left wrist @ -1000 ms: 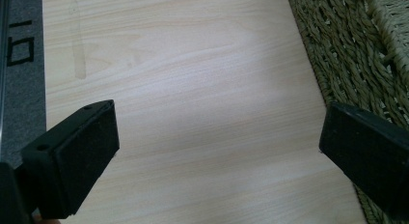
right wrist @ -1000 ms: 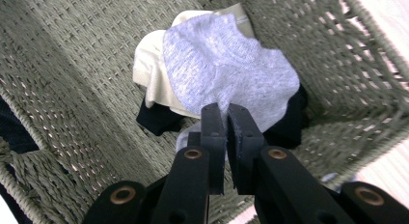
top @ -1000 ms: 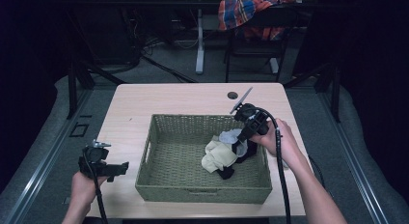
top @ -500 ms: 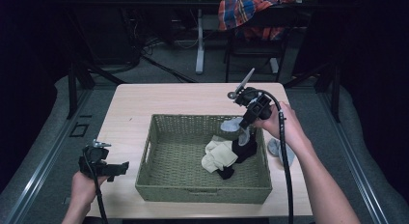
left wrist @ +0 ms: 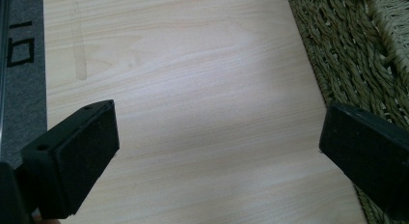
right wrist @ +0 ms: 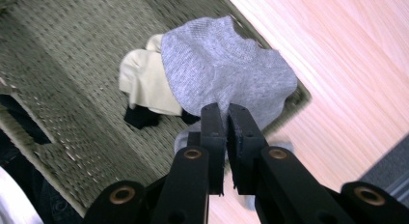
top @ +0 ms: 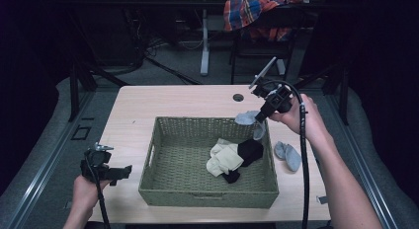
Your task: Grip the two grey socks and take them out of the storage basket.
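Step in hand: unloading socks from wicker basket (top: 157,157) — right gripper (top: 260,117) fingers clamped on grey sock (right wrist: 226,74), lifted over basket's far right corner; next, carry right and release beside grey sock pair (top: 288,155) on surface; left gripper (left wrist: 219,151) fingers spread, idle
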Tool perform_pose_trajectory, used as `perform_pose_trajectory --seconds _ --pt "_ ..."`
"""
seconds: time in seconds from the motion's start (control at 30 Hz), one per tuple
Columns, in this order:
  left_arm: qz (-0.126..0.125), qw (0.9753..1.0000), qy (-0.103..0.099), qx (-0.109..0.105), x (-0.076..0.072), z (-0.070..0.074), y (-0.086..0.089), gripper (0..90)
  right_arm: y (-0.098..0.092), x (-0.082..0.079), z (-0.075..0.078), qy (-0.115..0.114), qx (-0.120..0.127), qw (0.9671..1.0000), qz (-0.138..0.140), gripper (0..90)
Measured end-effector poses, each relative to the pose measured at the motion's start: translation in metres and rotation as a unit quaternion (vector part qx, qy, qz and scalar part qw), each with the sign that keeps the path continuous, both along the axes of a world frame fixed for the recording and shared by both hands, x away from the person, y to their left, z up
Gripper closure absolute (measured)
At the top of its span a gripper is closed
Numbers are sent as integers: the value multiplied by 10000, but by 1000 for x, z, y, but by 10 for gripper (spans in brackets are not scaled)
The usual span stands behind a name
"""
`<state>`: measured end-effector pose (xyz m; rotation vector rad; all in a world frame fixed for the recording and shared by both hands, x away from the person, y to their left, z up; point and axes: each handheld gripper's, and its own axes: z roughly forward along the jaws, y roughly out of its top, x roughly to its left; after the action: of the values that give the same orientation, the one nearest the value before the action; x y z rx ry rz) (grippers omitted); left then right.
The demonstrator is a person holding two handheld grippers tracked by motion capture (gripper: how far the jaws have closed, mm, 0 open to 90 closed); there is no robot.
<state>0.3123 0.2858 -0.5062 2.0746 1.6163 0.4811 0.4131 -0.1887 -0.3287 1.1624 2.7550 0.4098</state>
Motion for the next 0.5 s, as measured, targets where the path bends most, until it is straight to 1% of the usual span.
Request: perform_pose_trajectory --seconds 0.03,0.13,0.17,0.2,0.3,0.4,0.43,0.47,0.5 --pt "-7 10000 -3 1 0 0 0 5 -4 0 1 8 -54 10000 -47 864" --pt "-6 10000 -1 6 0 0 0 5 -18 0 2 -18 -23 9998 -212 864" --pt "-6 10000 -1 6 0 0 0 5 -18 0 2 -18 -23 9998 -212 864" --pt "-7 10000 4 11 0 0 0 5 -28 -1 3 -30 -65 9996 -286 864" --pt "0 10000 -2 9 0 0 -1 5 -42 -4 5 -35 -95 9992 -395 863" --pt "-5 10000 5 16 0 0 -1 5 -50 -5 6 -51 -82 9987 -491 863" --pt "-3 10000 3 11 0 0 -1 5 -58 -6 6 -65 -41 9984 -568 862" --pt "-13 10000 22 11 0 0 -1 5 -62 -7 6 -64 -58 9983 -584 862" --pt "-16 10000 28 13 0 0 -1 5 -66 -8 6 -100 2 9977 -668 863"
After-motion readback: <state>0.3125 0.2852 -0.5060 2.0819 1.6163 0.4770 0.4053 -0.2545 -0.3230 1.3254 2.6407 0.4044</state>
